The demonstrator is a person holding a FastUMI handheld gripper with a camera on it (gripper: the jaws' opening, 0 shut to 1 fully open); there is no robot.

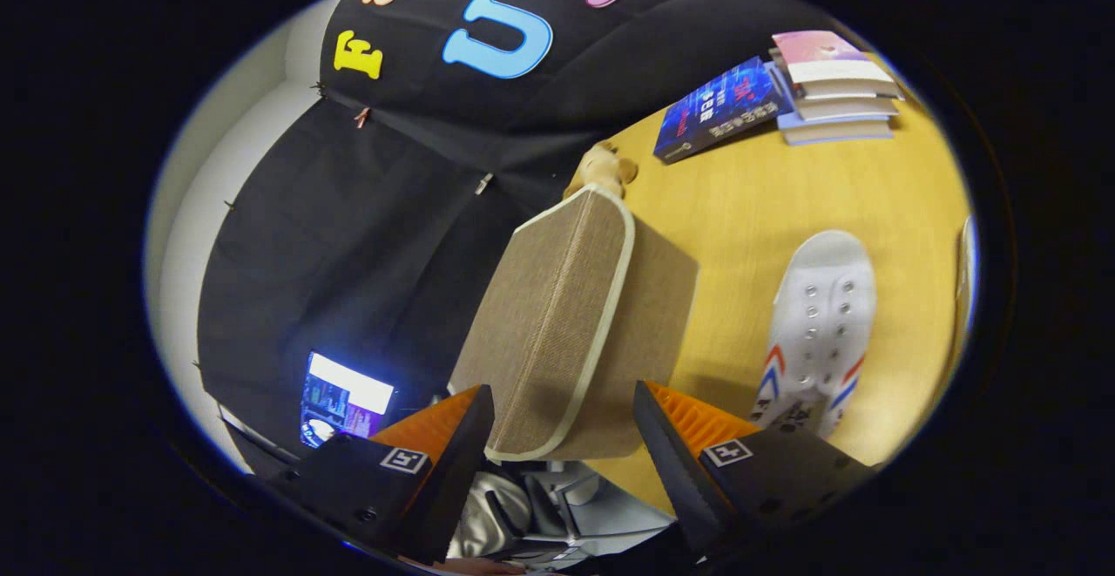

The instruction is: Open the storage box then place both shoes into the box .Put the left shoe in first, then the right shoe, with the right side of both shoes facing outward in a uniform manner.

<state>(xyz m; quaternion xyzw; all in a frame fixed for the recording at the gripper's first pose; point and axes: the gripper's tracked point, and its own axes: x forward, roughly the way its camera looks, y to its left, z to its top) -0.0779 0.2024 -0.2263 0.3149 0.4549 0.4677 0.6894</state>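
Gripper (564, 423): your fingers gape wide, astride the storage box (575, 323) corner, gripping nothing.
Shoe (819, 328): beside the box, on the bench (740, 201).

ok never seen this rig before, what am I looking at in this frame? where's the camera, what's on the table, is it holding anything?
This is no robot arm: a person carries a two-finger gripper by hand. The fisheye camera sits on that gripper and looks forward along its fingers, the two wedges nearest the lens. The view is rolled to one side, so the table looks tilted.

The fingers stand apart, and the near end of a tan fabric storage box with pale trim lies between them. They do not appear to press on it, so nothing seems to be held; its lid looks closed.

On the yellow wooden table, a white shoe with red and blue stripes lies beside the box. Beyond it is a stack of books with a blue book next to it. A small tan figure peeks out behind the box.
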